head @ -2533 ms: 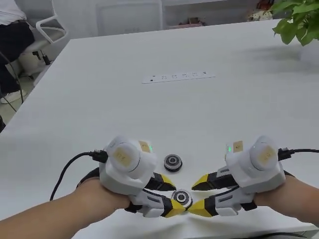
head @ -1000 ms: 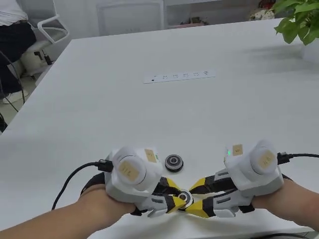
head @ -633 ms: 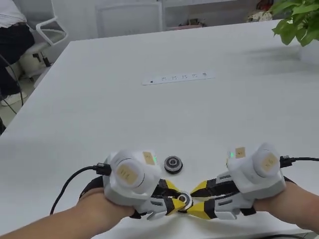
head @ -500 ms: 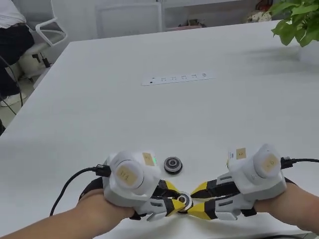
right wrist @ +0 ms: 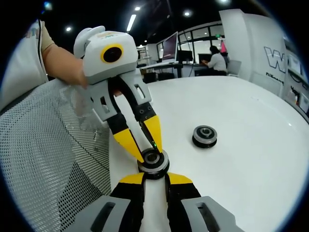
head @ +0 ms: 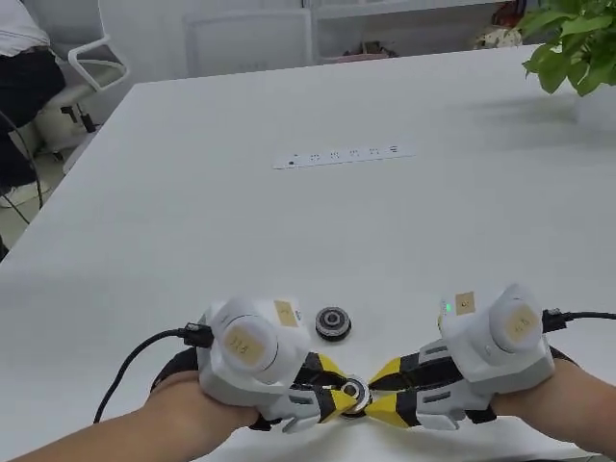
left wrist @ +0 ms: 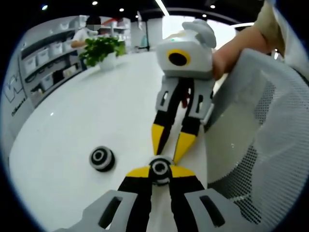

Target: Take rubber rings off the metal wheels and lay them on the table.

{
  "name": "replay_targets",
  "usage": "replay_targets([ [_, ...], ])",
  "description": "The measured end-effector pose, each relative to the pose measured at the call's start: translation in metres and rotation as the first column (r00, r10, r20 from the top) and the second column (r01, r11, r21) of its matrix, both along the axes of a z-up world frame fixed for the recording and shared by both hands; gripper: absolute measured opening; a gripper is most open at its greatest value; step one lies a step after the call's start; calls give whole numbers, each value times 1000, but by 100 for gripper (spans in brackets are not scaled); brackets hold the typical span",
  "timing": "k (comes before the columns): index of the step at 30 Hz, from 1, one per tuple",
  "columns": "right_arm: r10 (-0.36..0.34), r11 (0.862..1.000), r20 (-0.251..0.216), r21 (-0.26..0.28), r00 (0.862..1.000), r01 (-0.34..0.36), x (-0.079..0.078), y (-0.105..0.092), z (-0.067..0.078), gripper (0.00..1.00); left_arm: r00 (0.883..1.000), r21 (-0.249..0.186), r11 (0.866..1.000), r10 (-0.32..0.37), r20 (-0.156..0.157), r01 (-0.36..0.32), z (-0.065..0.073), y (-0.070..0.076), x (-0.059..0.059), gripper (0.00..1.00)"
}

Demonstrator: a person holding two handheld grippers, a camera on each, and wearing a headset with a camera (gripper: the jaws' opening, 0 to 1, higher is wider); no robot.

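We find the near wheel (head: 352, 391) at the table (head: 289, 221) edge closest to us, face up, squarely between the tools. The left hand-held gripper (head: 332, 397) pinches it from the left and the right hand-held gripper (head: 375, 397) from the right, tips almost meeting. It has a shiny metal hub, and its matte black rubber ring (right wrist: 153, 170) is not yet off. The far wheel (head: 333, 322) lies just beyond, closer to the left tool

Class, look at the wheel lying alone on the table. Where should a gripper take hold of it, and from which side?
Probably its dark outer rim, from above: the wheel lies flat on the table, hub up, so opposite edges are exposed.
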State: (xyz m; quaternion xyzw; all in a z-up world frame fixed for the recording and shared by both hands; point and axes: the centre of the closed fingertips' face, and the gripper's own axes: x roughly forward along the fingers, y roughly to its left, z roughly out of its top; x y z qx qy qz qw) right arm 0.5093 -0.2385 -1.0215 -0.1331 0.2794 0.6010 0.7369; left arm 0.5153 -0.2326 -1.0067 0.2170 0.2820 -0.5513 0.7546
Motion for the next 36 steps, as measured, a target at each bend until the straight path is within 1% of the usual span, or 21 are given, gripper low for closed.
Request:
replay_targets([
  [3,-5,1000,-8,0,1000,5,0,0,0,11,1000,1,1000,0,2,0,0,0,0,14],
  [4,19,1000,-41,11,999,-18,-7,1,0,6,1000,3,1000,1,5,-1,0,0,1,14],
  [5,-27,999,-29,-20,999,26,-1,-4,-3,3,1000,5,1000,-3,7,3,0,0,0,14],
  [6,11,1000,-24,-5,1000,-11,-4,-1,-1,1,1000,5,1000,-1,7,1,0,0,0,14],
  [7,-8,1000,-36,-4,999,8,-3,-2,0,1,1000,4,1000,-1,6,1,-1,0,0,14],
  [16,-42,999,-81,9,996,43,-2,-3,0,0,1000,6,1000,-4,9,4,-1,0,1,14],
  [20,-68,998,-107,9,992,69,0,-4,-1,0,1000,10,1000,-6,13,6,-1,0,1,14],
  [24,-110,993,-168,26,980,116,0,-5,0,0,1000,10,1000,-7,15,7,-1,0,1,14],
  [25,-118,992,-177,29,977,125,1,-5,0,0,1000,11,1000,-7,15,7,-1,0,1,14],
  [29,-149,985,-230,49,962,165,2,-6,1,0,1000,11,1000,-8,16,8,-1,0,1,14],
  [31,-169,979,-271,67,948,194,2,-6,2,0,1000,12,1000,-8,16,8,-1,0,1,13],
  [34,-199,968,-306,87,931,235,6,-9,4,0,1000,12,1000,-8,16,8,0,0,1,13],
  [35,-208,964,-323,92,923,250,6,-9,4,0,1000,13,1000,-8,16,8,0,0,1,13],
  [36,-210,962,-326,98,922,254,6,-9,5,0,1000,13,1000,-8,16,7,0,0,1,13],
])
